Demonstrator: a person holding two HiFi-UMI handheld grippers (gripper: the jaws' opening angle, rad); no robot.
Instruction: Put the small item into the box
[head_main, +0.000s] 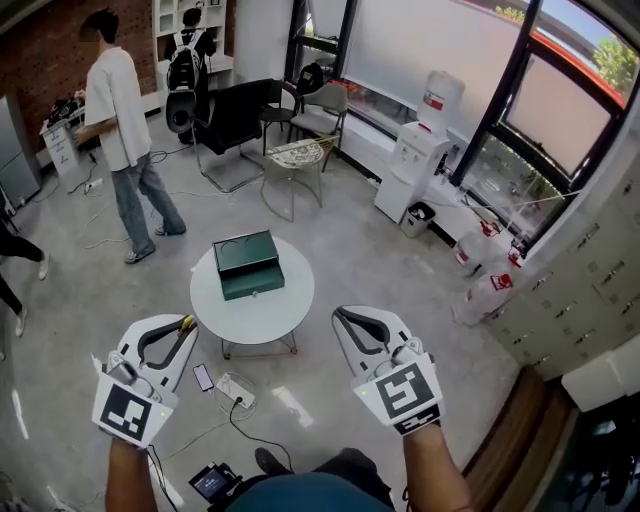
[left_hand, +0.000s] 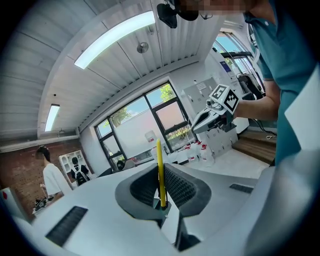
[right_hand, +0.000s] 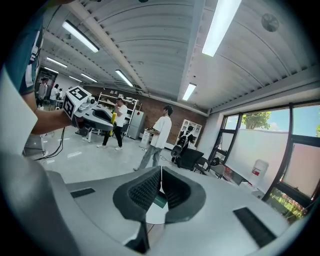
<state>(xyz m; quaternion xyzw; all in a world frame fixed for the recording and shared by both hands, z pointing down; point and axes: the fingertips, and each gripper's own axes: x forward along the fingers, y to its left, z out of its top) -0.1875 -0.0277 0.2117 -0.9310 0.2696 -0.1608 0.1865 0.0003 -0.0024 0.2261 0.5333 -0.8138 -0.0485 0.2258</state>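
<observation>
Left gripper (left_hand: 162, 192): jaws drawn in narrow, clamped on a thin yellow stick (left_hand: 159, 155). The stick stands upright between the ribbed pads. Its lower end is buried in the pads and its top pokes past the tips. What the stick actually is cannot be made out. From the head view only a short yellow bit (head_main: 186, 322) shows at the tips of the left gripper (head_main: 183, 326).

Right gripper (right_hand: 161, 172): jaws pressed together, nothing between them. In the head view the right gripper (head_main: 342, 314) is held apart from the left one, both short of the table.

Green box (head_main: 247, 263) sits on a round white table (head_main: 300, 301), ahead of both grippers and between them. It is well apart from the stick. Whether its top is open is hard to tell. In the right gripper view only a green sliver of it (right_hand: 159, 201) shows below the closed jaws.

On the floor by the table's foot: a phone (head_main: 203, 377) and a power strip (head_main: 236, 390). A person in a white shirt (head_main: 117, 110) stands beyond the table.
</observation>
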